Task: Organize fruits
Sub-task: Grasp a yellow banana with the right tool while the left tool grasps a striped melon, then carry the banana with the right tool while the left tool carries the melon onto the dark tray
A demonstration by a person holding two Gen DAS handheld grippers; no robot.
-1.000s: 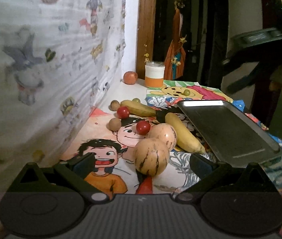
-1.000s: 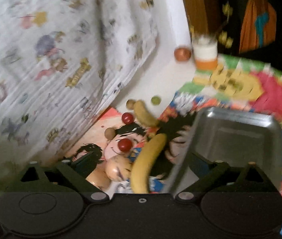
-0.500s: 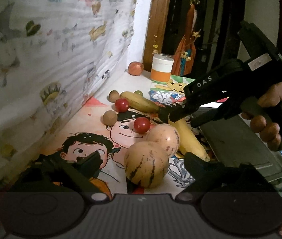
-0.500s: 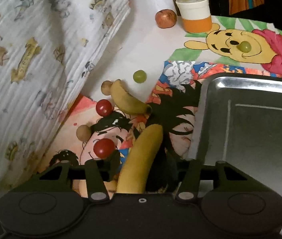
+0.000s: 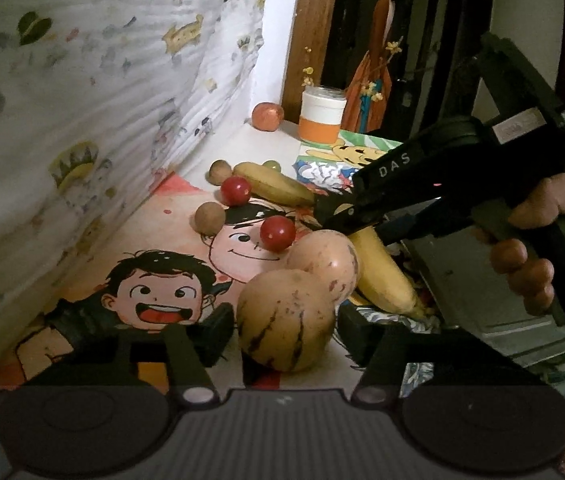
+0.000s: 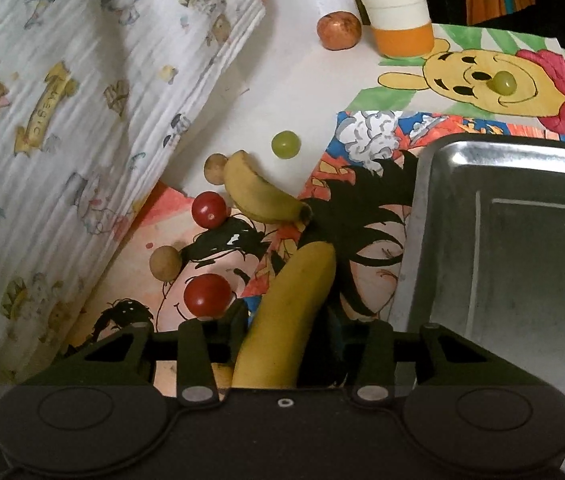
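A tan striped melon (image 5: 286,312) lies on the cartoon mat between the fingers of my left gripper (image 5: 288,332). Its jaws are closing and both pads sit against the melon's sides. A second melon (image 5: 326,260) touches it from behind. My right gripper (image 6: 286,328), held by a hand (image 5: 530,264), reaches in from the right. Its jaws are closing on a yellow banana (image 6: 294,300) and the pads press its sides. The banana (image 5: 378,276) rests beside the metal tray (image 6: 414,240). Nothing lies in the part of the tray I can see.
Two cherry tomatoes (image 6: 206,294) (image 6: 209,210), two small brown fruits (image 6: 165,263) (image 6: 214,168), a second banana (image 6: 258,196) and two green grapes (image 6: 285,144) (image 6: 502,82) are scattered behind. A reddish fruit (image 6: 338,30) and an orange-and-white jar (image 6: 400,12) stand at the back. Patterned cloth (image 5: 82,120) walls the left.
Both grippers have come down and narrowed from wide open. The right one entered the left view and dropped onto the banana. The left one closed in around the front melon.
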